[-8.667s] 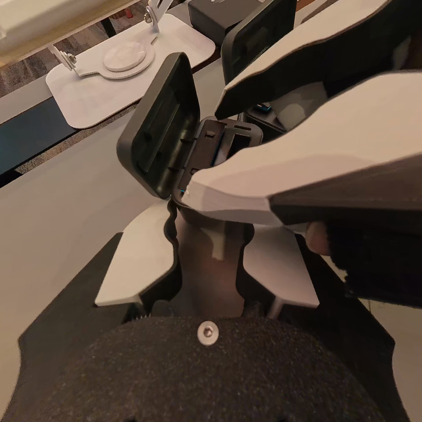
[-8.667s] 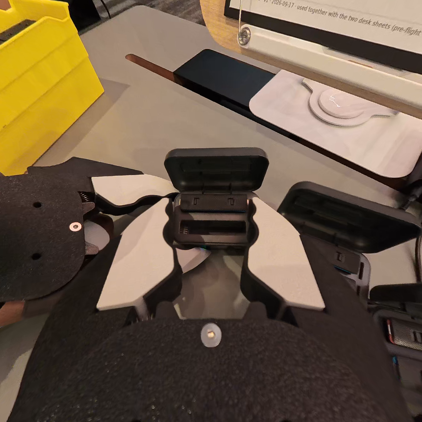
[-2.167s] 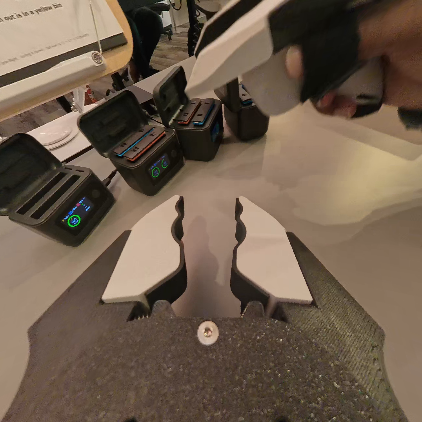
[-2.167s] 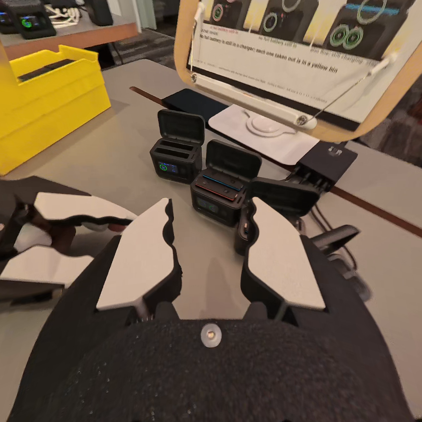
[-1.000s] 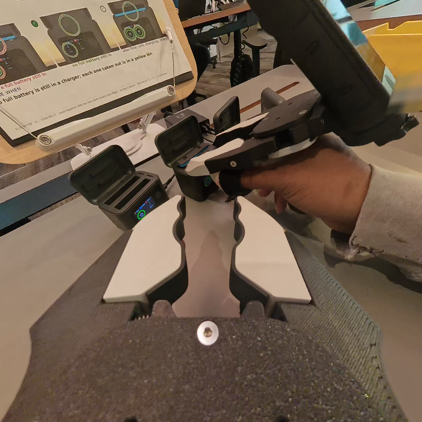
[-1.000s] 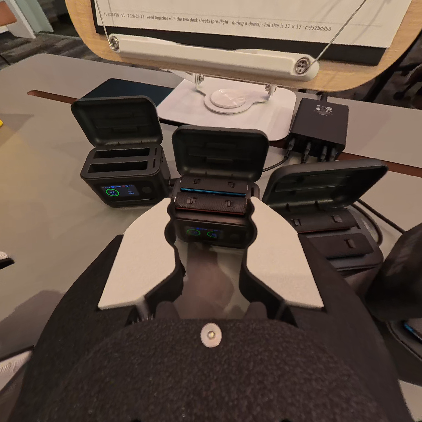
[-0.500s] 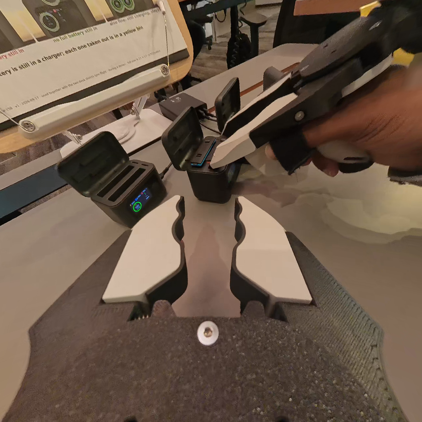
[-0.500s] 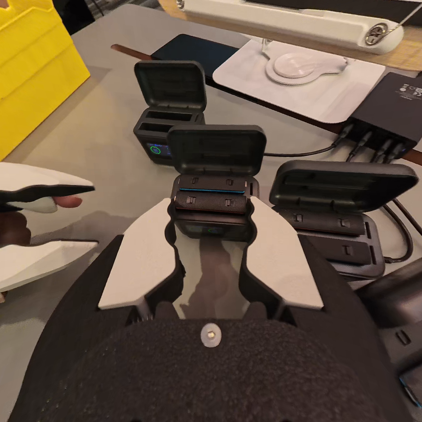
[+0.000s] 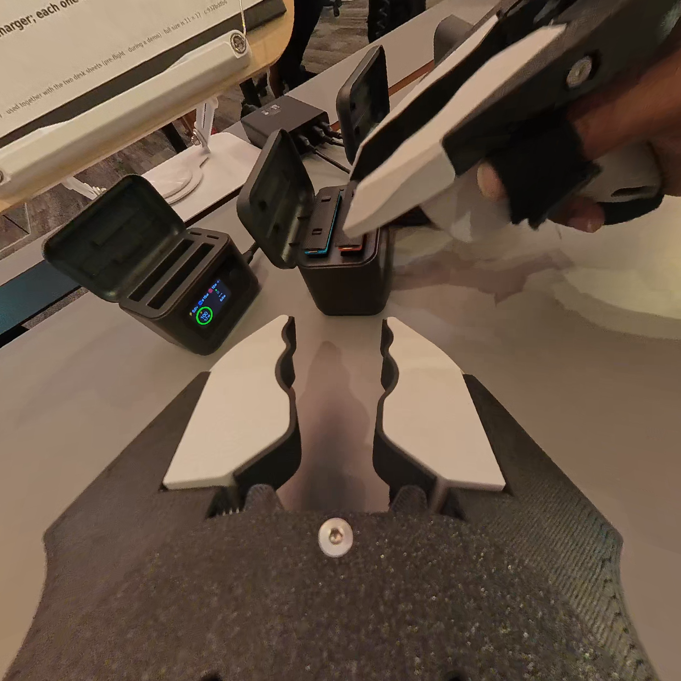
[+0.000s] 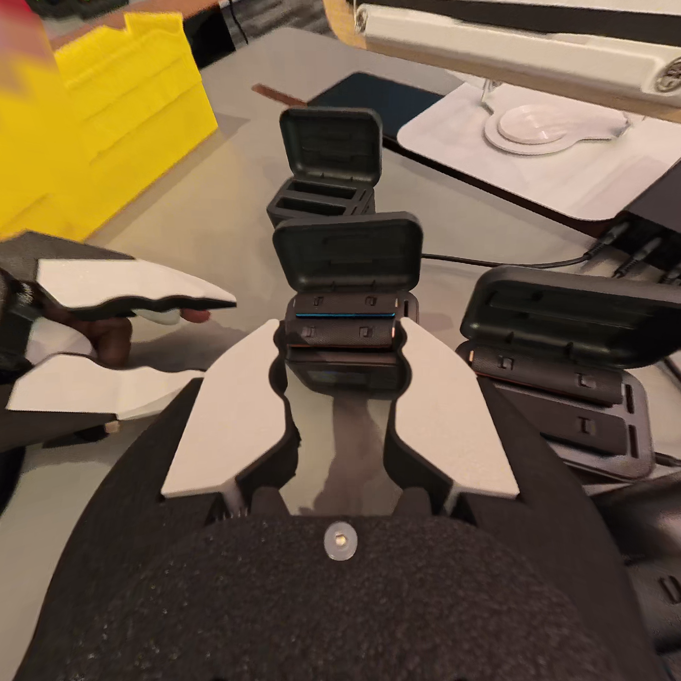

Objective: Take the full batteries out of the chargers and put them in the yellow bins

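Right gripper (image 10: 338, 333) nearer upright battery (image 10: 341, 333)

A printed sheet (image 9: 92, 55) is being held up on a white stand (image 10: 523, 136). A black power box (image 9: 283, 118) is being carried by the grey bench (image 9: 552, 368).

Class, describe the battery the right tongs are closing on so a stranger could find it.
On the grey table, find the middle black open-lidded charger. Two batteries sit inside; the right tongs flank the nearer orange-edged battery, not the blue-edged battery behind.
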Demonstrator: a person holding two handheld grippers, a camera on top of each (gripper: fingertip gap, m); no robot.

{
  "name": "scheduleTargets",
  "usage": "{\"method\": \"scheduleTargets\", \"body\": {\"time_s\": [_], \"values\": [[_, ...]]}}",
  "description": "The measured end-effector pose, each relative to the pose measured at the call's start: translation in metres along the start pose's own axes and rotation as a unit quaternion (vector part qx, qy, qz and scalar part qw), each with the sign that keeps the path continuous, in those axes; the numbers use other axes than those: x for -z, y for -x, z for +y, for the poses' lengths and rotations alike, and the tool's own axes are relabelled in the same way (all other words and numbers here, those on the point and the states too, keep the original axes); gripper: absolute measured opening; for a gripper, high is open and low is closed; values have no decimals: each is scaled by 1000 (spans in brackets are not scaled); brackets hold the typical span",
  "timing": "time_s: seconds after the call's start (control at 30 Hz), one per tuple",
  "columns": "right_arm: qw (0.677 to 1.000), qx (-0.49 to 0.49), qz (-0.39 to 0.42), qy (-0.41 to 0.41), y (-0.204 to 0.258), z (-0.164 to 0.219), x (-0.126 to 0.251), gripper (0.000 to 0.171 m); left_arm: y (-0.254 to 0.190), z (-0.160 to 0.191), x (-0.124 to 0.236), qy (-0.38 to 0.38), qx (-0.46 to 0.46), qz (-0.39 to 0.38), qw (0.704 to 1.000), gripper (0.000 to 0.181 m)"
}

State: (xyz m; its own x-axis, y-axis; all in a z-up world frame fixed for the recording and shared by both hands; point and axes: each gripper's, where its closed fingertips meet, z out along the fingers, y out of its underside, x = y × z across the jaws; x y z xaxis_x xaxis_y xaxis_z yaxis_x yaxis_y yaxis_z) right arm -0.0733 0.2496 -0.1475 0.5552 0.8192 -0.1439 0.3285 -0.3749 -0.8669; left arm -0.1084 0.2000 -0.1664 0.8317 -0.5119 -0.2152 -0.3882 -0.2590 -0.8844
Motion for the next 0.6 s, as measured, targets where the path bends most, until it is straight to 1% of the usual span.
{"method": "scheduleTargets", "body": {"time_s": [0.1, 0.27, 0.47, 0.6], "values": [[998, -37, -22, -41, 0, -14, 8, 57, 0, 2, -1, 6, -3, -2, 1000, 44], [996, -42, -17, -72, -7, -26, 21, 60, -1, 4, -3, 14, -11, -4, 1000, 44], [999, -2, 16, -44, -8, -16, 15, 66, 0, 6, -5, 20, -14, -8, 1000, 44], [999, 24, 35, -24, -7, -10, 8, 65, 0, 6, -7, 24, -15, -12, 1000, 44]]}}
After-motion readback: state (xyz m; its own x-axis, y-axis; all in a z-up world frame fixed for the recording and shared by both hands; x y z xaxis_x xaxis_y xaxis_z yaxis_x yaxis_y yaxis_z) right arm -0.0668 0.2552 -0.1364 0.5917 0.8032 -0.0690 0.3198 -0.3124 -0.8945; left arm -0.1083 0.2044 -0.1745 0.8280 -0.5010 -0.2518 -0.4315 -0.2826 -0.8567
